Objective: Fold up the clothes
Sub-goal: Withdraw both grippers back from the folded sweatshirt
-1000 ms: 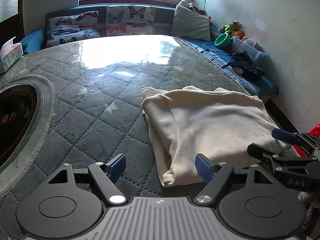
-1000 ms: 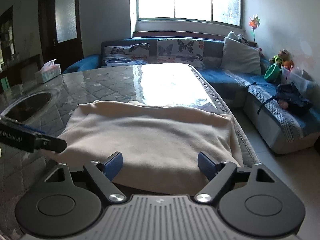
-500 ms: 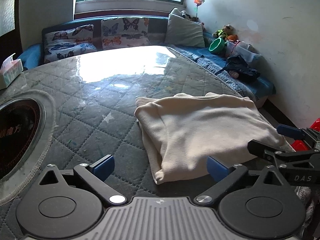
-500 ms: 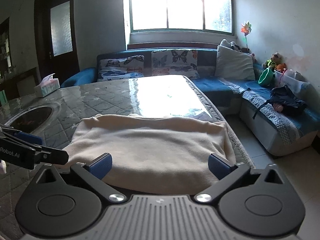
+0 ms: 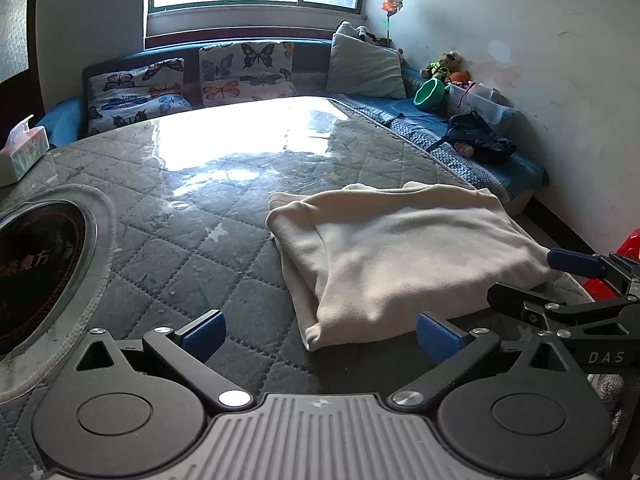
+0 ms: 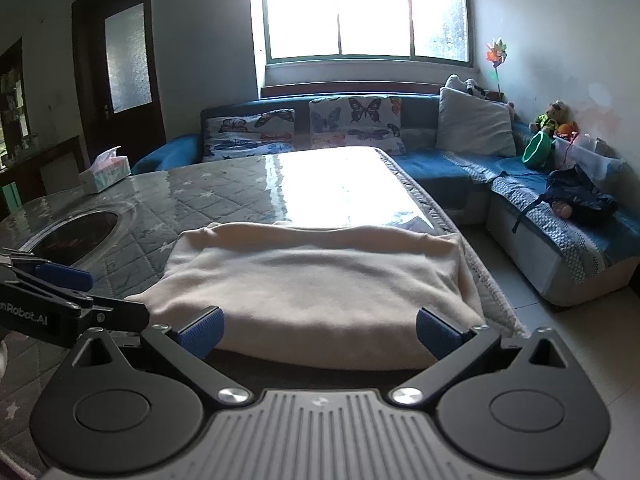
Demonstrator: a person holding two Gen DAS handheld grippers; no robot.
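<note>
A cream garment [image 5: 404,256] lies folded into a flat rectangle on the quilted grey table [image 5: 192,240], near its right edge. It also shows in the right wrist view [image 6: 320,280]. My left gripper [image 5: 320,336] is open and empty, just short of the garment's near left corner. My right gripper [image 6: 318,330] is open and empty, just short of the garment's near edge. The right gripper shows at the right of the left wrist view [image 5: 560,276], and the left gripper at the left of the right wrist view [image 6: 72,292].
A round dark inset [image 5: 36,272] sits in the table at the left. A tissue box [image 5: 22,152] stands at the far left. A blue sofa [image 6: 540,200] with cushions, toys and a dark bag wraps the far and right sides.
Both grippers opened wider and drew back and up from the garment. The garment stayed put.
</note>
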